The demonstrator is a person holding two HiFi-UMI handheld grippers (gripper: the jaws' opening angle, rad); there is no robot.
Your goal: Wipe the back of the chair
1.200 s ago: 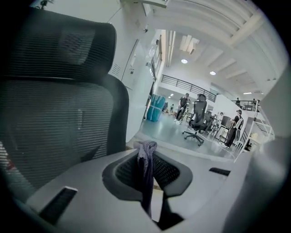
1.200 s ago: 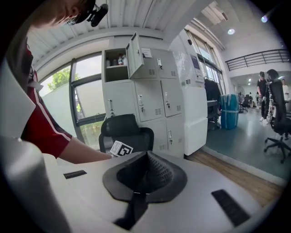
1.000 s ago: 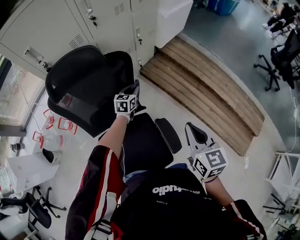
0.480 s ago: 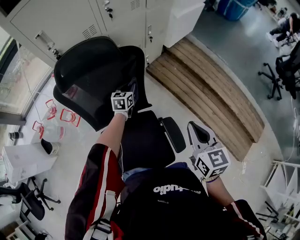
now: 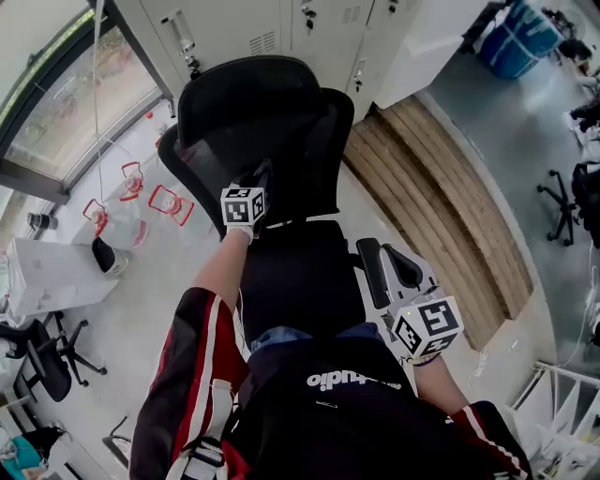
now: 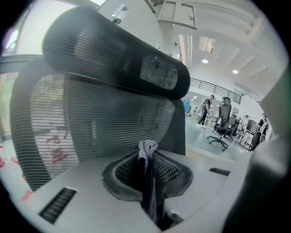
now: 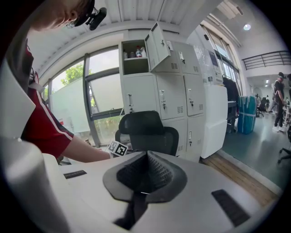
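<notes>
1. Left hand-held gripper [image 5: 255, 190] is clamped on a grey cloth [image 6: 148, 175]. The cloth pokes out past the jaw tips, so fabric rather than plastic meets the chair.
2. It sits close to the mesh backrest [image 6: 104, 127], low on the seat-facing side and below the headrest [image 6: 118, 59]. I can't confirm the cloth is touching the mesh.
3. The left arm [image 5: 220, 281] reaches forward over the seat [image 5: 300, 281]. The person stands on the seat side, so that face of the back is the one in reach.
4. Right hand-held gripper [image 5: 405, 277] has its jaws together with nothing between them. It is held low just beside the armrest [image 5: 368, 267], probably parked out of the wiping path.
5. The chair stands on the floor in front of the lockers [image 5: 309, 23], with a wooden platform [image 5: 441, 197] off to its right.
6. My read is that wiping is at or near its start. Next move calls for pressing the cloth flat to the mesh and sweeping across. The loose mesh will give, so keep pressure light.
</notes>
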